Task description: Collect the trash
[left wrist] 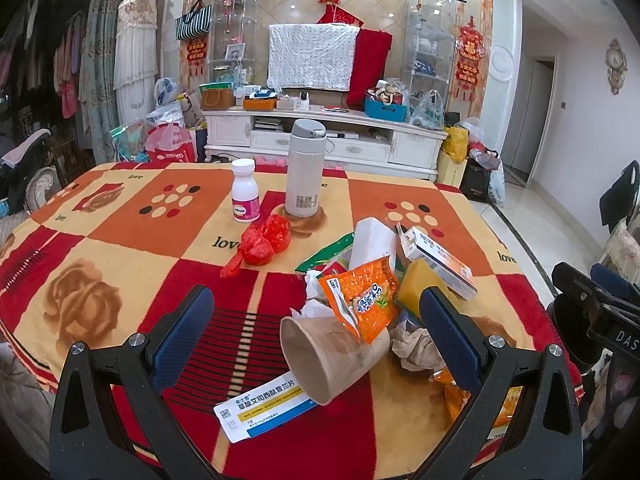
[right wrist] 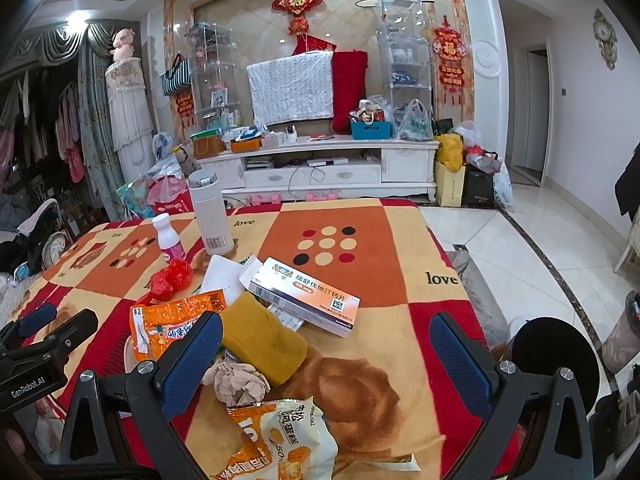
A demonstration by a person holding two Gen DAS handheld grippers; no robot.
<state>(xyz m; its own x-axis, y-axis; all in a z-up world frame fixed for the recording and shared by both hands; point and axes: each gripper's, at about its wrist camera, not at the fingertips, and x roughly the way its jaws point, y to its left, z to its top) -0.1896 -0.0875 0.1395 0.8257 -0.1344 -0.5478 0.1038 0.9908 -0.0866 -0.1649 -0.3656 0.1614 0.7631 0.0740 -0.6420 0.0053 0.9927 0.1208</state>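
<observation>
A heap of trash lies on the blanket-covered table (left wrist: 120,220). In the left wrist view a tipped brown paper cup (left wrist: 332,356) lies between the fingers of my open left gripper (left wrist: 316,316), with an orange snack wrapper (left wrist: 364,296), a flat medicine box (left wrist: 260,408), crumpled tissue (left wrist: 416,346) and a yellow sponge (left wrist: 416,288) around it. In the right wrist view my open right gripper (right wrist: 326,344) hovers over the yellow sponge (right wrist: 264,340), crumpled tissue (right wrist: 240,384) and an egg-cake wrapper (right wrist: 280,440). An orange-white pill box (right wrist: 304,296) lies beyond. Neither gripper holds anything.
A white thermos (left wrist: 303,168), a white pill bottle (left wrist: 245,192) and a red crumpled net wrapper (left wrist: 264,244) stand farther back on the table. The table's right edge drops to tiled floor (right wrist: 540,260). A dark round bin (right wrist: 556,356) sits at the lower right.
</observation>
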